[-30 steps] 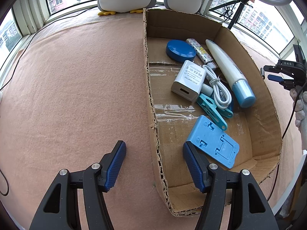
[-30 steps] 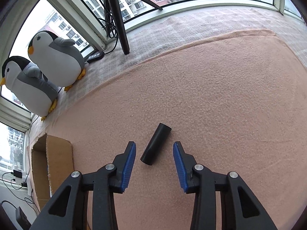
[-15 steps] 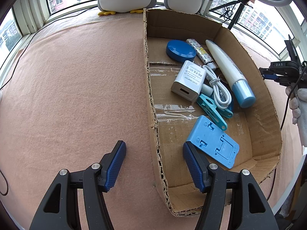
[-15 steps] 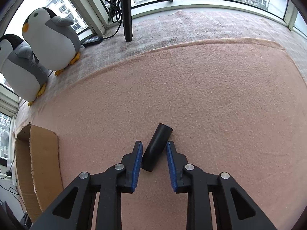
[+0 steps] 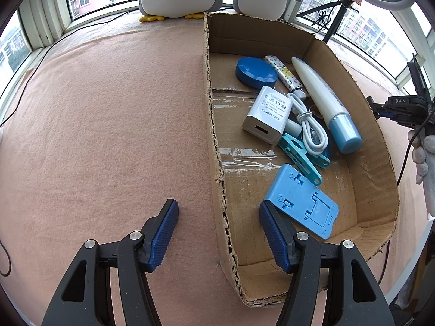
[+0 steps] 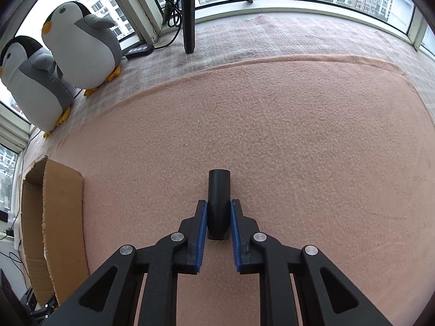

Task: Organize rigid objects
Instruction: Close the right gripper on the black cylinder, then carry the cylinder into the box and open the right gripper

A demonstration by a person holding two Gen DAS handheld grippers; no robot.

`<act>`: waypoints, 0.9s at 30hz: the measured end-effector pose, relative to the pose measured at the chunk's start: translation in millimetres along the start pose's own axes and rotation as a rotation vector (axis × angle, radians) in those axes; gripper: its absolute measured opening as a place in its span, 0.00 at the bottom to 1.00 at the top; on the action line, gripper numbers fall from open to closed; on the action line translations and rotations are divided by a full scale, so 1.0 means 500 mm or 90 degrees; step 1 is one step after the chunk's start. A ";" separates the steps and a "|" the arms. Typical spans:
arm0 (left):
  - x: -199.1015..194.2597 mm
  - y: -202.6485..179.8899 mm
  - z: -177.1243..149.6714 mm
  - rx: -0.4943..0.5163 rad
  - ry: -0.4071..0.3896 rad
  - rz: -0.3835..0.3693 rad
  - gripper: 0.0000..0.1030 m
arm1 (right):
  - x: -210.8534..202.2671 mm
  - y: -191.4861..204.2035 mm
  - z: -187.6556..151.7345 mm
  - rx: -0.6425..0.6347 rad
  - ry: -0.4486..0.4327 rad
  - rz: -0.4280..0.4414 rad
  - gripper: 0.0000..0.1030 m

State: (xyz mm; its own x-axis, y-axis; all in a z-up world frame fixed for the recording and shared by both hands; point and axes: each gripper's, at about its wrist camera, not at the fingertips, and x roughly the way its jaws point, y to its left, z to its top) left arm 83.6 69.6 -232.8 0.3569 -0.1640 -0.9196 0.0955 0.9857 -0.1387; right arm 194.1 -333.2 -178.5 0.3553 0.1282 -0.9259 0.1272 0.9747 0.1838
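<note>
A: On our left, the left gripper (image 5: 218, 233) hangs with fingers spread wide astride the near wall of the cardboard box (image 5: 217, 141), exactly as a second ago. The blue phone stand (image 5: 300, 199), white charger (image 5: 267, 114) and blue-capped tube (image 5: 323, 100) lie inside the box, unmoved.

B: And on our right?

A: The right gripper (image 6: 218, 218) has changed. A second ago its fingers stood apart around the black cylinder (image 6: 219, 190); now we see them closed on it, blue pads (image 6: 202, 225) pressing both sides. The cylinder lies on the pink felt surface (image 6: 299, 135), pointing straight ahead rather than tilted.
</note>
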 end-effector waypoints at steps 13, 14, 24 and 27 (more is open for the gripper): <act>0.000 0.000 0.000 0.000 0.000 0.000 0.65 | -0.085 0.063 -0.076 -0.019 -0.030 0.092 0.15; 0.000 0.000 0.000 0.000 0.000 0.000 0.65 | -0.097 0.077 -0.081 -0.027 -0.035 0.103 0.15; -0.001 0.002 0.001 -0.001 -0.001 -0.001 0.65 | -0.172 0.259 -0.130 -0.151 -0.047 0.199 0.15; -0.001 0.002 0.001 -0.001 -0.001 -0.001 0.65 | -0.174 0.309 -0.143 -0.187 -0.038 0.220 0.15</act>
State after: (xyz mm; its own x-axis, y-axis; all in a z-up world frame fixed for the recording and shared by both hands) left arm 83.7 70.6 -232.2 0.3579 -0.1656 -0.9190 0.0941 0.9855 -0.1409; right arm 116.4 -180.7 -93.2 0.3852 0.4531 -0.8039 -0.2728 0.8881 0.3698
